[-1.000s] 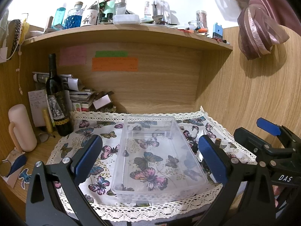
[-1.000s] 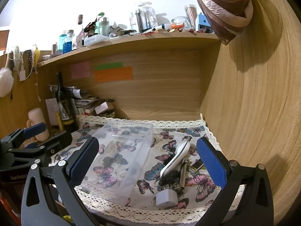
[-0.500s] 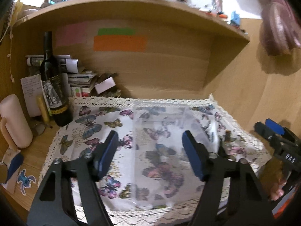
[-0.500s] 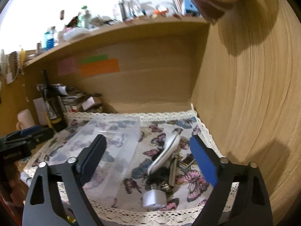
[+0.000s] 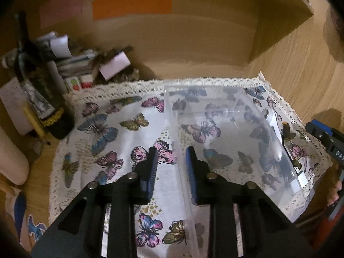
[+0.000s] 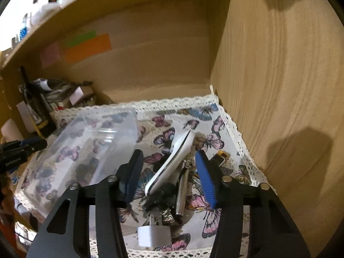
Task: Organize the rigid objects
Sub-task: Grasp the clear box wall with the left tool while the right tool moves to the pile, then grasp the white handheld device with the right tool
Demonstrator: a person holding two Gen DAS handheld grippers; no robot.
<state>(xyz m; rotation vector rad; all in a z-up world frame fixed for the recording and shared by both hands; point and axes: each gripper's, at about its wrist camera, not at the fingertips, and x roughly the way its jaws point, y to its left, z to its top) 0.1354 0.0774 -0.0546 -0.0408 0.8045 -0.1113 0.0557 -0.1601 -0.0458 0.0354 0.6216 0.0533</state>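
A clear plastic bin stands empty on the butterfly cloth. My left gripper straddles the bin's left wall near its front; its jaws are closing, with a gap still showing beside the wall. To the right of the bin lies a pile: a white oblong device leaning on dark parts, a silvery bar and a white block. My right gripper hovers over this pile, jaws closing, the white device between the pads but untouched.
A dark wine bottle, stacked papers and boxes and a pale cylinder crowd the back left. The wooden side wall rises close on the right. A small yellow-and-black item lies by the pile.
Both grippers came forward and down toward the cloth while their jaws narrowed. The left now straddles the bin's left wall; the right now frames the white device.
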